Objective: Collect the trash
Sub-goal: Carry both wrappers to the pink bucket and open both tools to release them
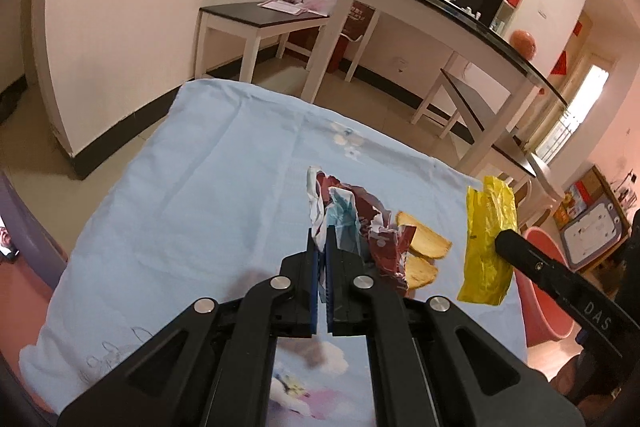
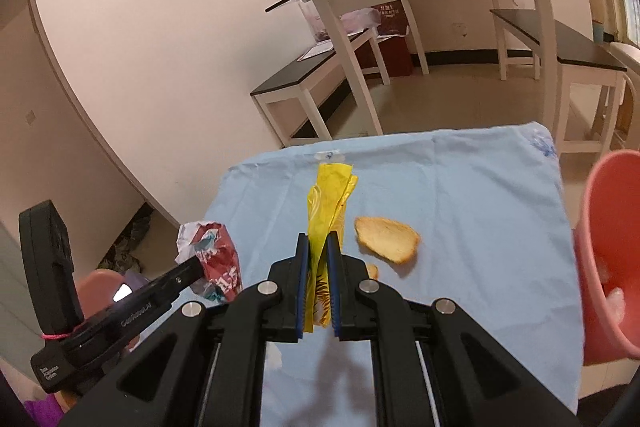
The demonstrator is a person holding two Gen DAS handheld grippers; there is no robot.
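Two hand-held grippers hang over a surface covered with a pale blue floral cloth (image 2: 460, 187), each carrying a piece of trash. The left gripper (image 1: 322, 247) has its jaws closed tight on a crumpled red, white and teal snack wrapper (image 1: 352, 215), which sticks up from between the pads. The right gripper (image 2: 319, 247) has its jaws pinched on a creased yellow plastic wrapper (image 2: 328, 195), which stands up past the tips and trails down between the pads. Both wrappers appear lifted clear of the cloth. Two pale golden peel-like slices (image 2: 386, 233) lie on the cloth just right of the yellow wrapper. The pickup looks done; the next move is likely carrying both wrappers to the pink plastic bin (image 2: 608, 251) at the surface's right edge and letting go above it.
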